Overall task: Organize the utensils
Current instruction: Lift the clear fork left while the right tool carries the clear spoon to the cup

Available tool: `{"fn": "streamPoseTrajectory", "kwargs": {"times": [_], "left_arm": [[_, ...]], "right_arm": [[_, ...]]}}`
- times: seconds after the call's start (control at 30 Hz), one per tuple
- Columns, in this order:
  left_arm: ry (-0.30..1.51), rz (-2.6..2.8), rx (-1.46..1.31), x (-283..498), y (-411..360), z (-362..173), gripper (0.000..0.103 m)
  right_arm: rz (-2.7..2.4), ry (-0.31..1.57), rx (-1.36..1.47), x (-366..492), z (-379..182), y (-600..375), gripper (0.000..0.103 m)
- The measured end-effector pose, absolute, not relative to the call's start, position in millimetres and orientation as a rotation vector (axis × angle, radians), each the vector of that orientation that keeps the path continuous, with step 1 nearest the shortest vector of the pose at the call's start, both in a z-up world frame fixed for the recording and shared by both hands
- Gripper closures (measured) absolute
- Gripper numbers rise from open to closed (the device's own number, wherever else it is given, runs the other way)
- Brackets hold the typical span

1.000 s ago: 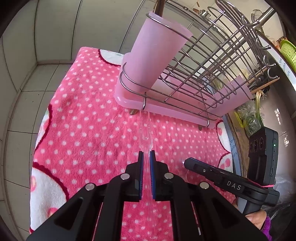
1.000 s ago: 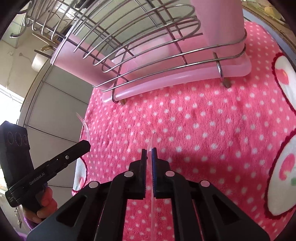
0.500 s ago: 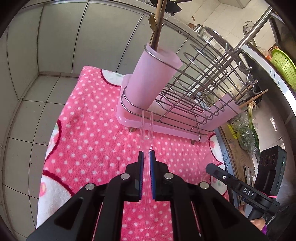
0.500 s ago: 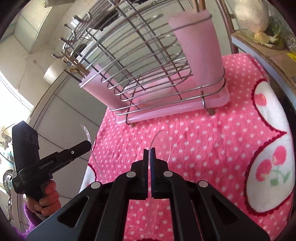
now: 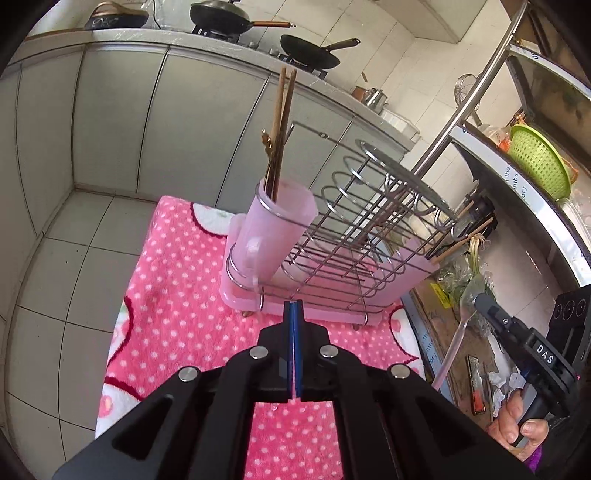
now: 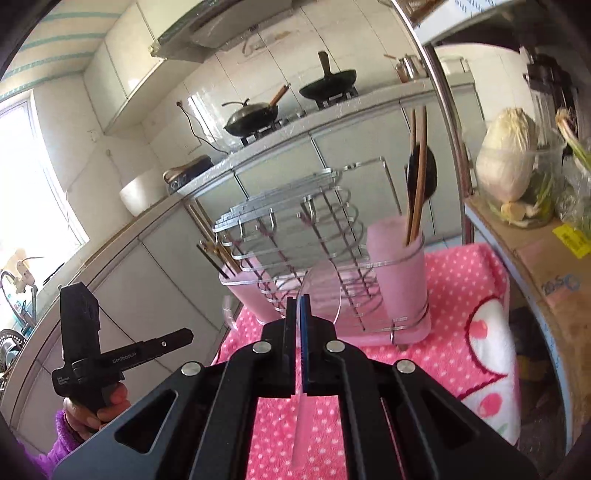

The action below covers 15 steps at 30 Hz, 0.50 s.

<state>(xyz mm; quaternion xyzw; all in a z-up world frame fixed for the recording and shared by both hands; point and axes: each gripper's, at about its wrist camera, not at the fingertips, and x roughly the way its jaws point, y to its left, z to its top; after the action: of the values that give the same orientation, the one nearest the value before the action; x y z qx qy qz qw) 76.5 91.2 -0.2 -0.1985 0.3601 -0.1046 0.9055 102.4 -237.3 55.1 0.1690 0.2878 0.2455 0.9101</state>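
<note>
My left gripper (image 5: pixel 293 314) is closing: its blue pads meet and no utensil shows between them. A clear plastic fork (image 5: pixel 255 266) appears just ahead and left of the tips, against the pink utensil cup (image 5: pixel 273 229). I cannot tell what holds the fork. My right gripper (image 6: pixel 300 306) is shut on a clear plastic spoon (image 6: pixel 323 291), bowl up and handle hanging below the pads. The cup holds wooden chopsticks (image 5: pixel 280 129) and a dark ladle (image 6: pixel 421 173). It stands at one end of a wire dish rack (image 5: pixel 369 221), ahead of both grippers.
The rack sits on a pink polka-dot cloth (image 5: pixel 184 295) on the tiled floor. A second pink holder (image 6: pixel 251 295) with chopsticks is at its other end. Grey cabinets with woks (image 5: pixel 221 16) stand behind. A shelf with a steel pole (image 5: pixel 461 110), green basket (image 5: pixel 539 162) and cabbage (image 6: pixel 506 155) flanks it.
Both grippers have risen and tipped upward, so the rack looks smaller and the counter shows. The left pads have come together; the fork that stood between them now shows ahead and left.
</note>
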Motion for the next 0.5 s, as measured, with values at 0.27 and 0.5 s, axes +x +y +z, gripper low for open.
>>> {"fn": "streamPoseTrajectory", "kwargs": {"times": [0.27, 0.5], "left_arm": [[0.755, -0.204, -0.432, 83, 104, 6, 0.103], [0.983, -0.088, -0.516, 138, 123, -58, 0.091]], "right_arm": [[0.522, 0.571, 0.321, 104, 67, -234, 0.101], [0.534, 0.641, 0.352, 116, 40, -229, 0.101]]}}
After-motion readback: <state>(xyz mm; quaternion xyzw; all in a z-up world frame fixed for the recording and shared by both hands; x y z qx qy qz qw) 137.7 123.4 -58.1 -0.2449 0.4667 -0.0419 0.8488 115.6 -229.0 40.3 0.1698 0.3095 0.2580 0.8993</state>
